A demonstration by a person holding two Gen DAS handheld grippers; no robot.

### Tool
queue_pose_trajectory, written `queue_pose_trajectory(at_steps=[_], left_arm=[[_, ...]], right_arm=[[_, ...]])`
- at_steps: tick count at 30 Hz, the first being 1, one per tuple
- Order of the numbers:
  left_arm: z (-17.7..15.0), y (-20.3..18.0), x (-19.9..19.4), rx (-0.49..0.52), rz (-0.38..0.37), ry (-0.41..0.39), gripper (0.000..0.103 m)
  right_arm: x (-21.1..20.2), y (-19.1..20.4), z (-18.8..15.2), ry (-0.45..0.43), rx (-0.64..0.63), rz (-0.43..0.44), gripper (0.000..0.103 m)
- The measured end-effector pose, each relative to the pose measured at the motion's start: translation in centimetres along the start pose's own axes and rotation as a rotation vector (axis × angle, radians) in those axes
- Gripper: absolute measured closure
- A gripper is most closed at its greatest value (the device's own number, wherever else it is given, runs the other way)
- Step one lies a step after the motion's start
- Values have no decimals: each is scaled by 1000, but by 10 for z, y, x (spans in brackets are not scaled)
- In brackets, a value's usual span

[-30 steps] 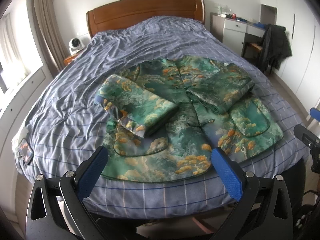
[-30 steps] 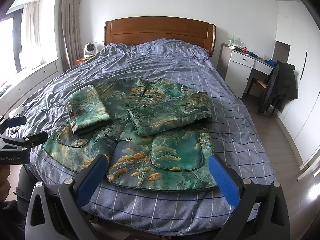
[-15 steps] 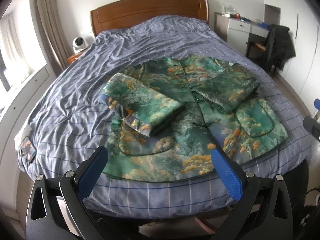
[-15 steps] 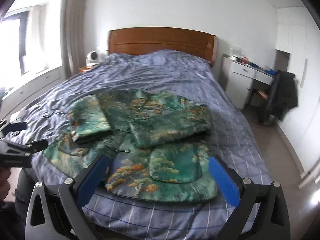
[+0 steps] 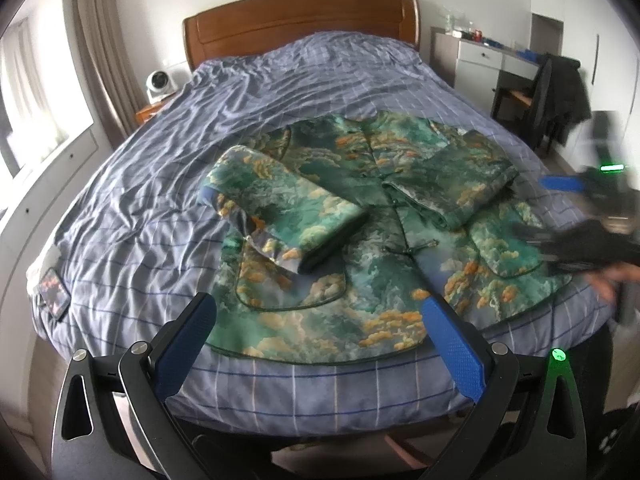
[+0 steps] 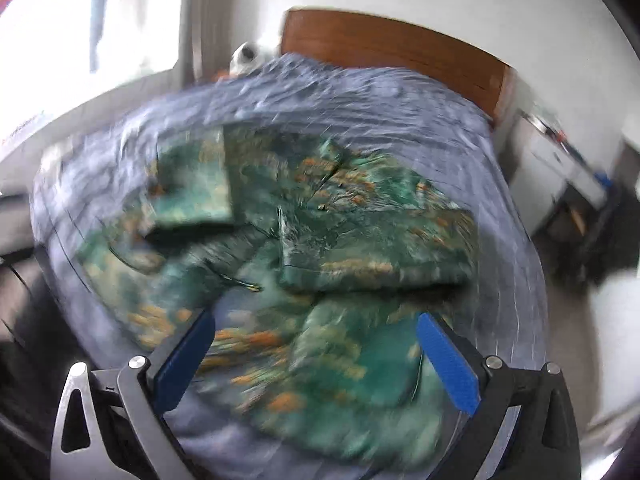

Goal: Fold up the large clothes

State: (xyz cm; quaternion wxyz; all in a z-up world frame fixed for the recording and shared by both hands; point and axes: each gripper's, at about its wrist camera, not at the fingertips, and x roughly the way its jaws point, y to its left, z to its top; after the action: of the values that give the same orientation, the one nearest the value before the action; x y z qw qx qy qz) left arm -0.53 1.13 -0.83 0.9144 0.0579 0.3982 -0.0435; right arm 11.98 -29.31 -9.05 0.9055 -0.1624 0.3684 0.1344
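A green patterned jacket [image 5: 360, 248] with orange clouds lies flat on the bed, both sleeves folded in over its front. My left gripper [image 5: 320, 312] hangs open just above the jacket's near hem, holding nothing. In the left wrist view my right gripper [image 5: 560, 216], blurred, reaches in from the right over the jacket's right pocket, a hand behind it. The right wrist view is smeared by motion: its gripper [image 6: 316, 340] stands open above the jacket [image 6: 320, 240], close to the lower front panel.
The bed carries a crumpled blue checked cover [image 5: 160, 200] and a wooden headboard [image 5: 300, 20]. A phone [image 5: 52, 288] lies at the bed's left edge. A white dresser [image 5: 480, 56] and a chair draped with a dark coat [image 5: 560, 92] stand to the right. A small fan [image 5: 158, 84] sits by the curtain.
My right gripper has swung in fast toward the jacket's right side and tilted, blurring its view. The left gripper has moved slightly closer to the hem. The jacket has not moved.
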Motion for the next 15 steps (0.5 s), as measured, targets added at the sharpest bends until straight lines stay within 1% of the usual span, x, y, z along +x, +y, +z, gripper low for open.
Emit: queue_pose_trajectory(at_steps=[1,3,5,6,7,9,11,13,14,15], left_arm=[[0,1,-1,-3,3,2,0],[-1,4,-3,-10,12,1,0],[-2,10,-4,-20,28,3,0],[-3,13,-4,-28,36,5,0],[-3,16,-4,-37,39,8,0],[-5,22,-2,-57,45,19,0],[-6,26,0,-70,46,31,0],[-7,29,2,-78,46,38,0],[-8,30,3,-80,46,40,0],[-8,30,5,-83,44,42,0]], right_arm=[[25,1,5,30,-49,0,0],[64,3,12,71,-93,31,0],[107,6,22,121,-89,93,0],[116,7,25,129,-83,108,0],[135,8,30,149,-81,118,1],[162,8,32,186,-85,88,1],[180,3,30,223,-63,74,6],[182,-4,27,239,-34,92,28],[178,-9,26,239,-11,118,35],[171,-14,26,233,20,152,65]])
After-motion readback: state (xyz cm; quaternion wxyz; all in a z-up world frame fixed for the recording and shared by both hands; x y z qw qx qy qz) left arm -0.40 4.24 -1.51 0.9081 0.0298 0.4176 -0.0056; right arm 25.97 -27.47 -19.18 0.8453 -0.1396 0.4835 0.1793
